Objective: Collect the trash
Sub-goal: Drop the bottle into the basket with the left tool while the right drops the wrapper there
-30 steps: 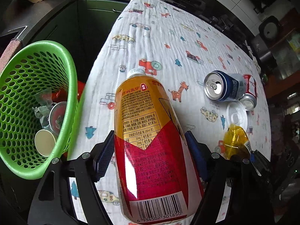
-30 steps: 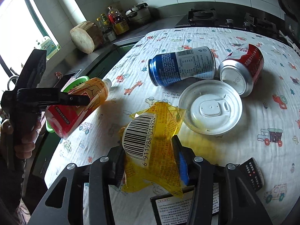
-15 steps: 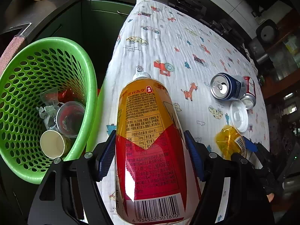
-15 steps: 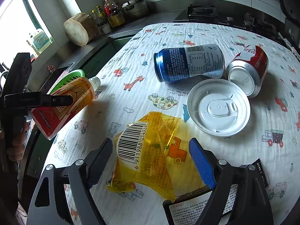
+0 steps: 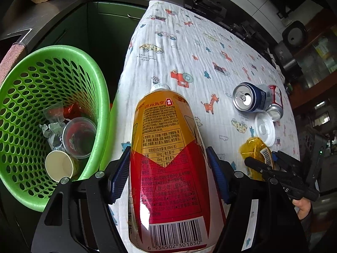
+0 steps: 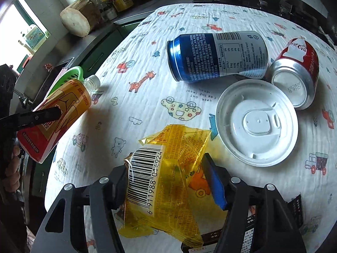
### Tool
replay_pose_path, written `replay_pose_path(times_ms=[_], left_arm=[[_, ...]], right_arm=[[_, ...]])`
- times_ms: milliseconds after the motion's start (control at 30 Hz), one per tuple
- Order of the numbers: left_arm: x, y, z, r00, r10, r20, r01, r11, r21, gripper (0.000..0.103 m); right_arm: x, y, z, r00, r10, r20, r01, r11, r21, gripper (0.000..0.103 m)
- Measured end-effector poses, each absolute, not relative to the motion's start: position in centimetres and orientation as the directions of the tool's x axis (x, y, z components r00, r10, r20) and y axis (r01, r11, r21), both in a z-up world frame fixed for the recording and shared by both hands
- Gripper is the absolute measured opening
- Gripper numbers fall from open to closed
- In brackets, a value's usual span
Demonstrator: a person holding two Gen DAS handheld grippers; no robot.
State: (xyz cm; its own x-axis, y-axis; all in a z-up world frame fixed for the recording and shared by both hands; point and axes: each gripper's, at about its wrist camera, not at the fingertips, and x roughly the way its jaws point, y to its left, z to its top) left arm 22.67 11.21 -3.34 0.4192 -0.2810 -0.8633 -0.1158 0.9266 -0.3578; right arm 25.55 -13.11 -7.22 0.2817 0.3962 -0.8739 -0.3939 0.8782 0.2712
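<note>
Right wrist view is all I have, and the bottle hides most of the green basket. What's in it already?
Observer: A paper cup, a clear cup and crumpled paper lie in the basket.
Operator: Is the bottle over the basket?
Observer: No. The bottle, gripped in the left gripper's jaws, is above the cloth, beside the basket's rim.
Operator: Is the blue can opened?
Observer: Yes. The blue can shows its top, with the drinking hole open.
</note>
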Motion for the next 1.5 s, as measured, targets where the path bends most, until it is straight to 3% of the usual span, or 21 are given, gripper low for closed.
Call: replay_pose_path(times_ms=[133,500,900,1133,1500], left_arm=[[22.3,12.3,-2.8,0.436,-0.294,-0.851,-0.113,0.92,-0.376,0.068],[21.1,21.5,-0.5,0.515,-0.164,-0.841,-0.207,0.929,-0.308,0.068],[23.4,31.1,-4.5,0.483,-0.011,-0.875,-0.286,0.943,-0.169,0.069],[23.6,33.7,-7.3,0.474,0.006,-0.88,-0.29,0.945,-0.15,0.069],[20.4,36.0,-7.1,0.53,-0.052,-0.847,-0.304,0.92,-0.246,0.07]], right_arm=[[25.2,-12.9,-6.7,0.296,0.403,-0.866,-0.395,0.877,0.273,0.047],[24.6,-8.6,-2.6,0.349,0.493,-0.797,-0.464,0.83,0.31,0.047],[24.5,0.3,-1.6,0.297,0.549,-0.781,-0.556,0.764,0.326,0.047],[24.5,4.9,-1.3,0.276,0.562,-0.78,-0.605,0.732,0.313,0.047],[25.7,11.7,-1.4,0.232,0.608,-0.759,-0.642,0.682,0.35,0.047]])
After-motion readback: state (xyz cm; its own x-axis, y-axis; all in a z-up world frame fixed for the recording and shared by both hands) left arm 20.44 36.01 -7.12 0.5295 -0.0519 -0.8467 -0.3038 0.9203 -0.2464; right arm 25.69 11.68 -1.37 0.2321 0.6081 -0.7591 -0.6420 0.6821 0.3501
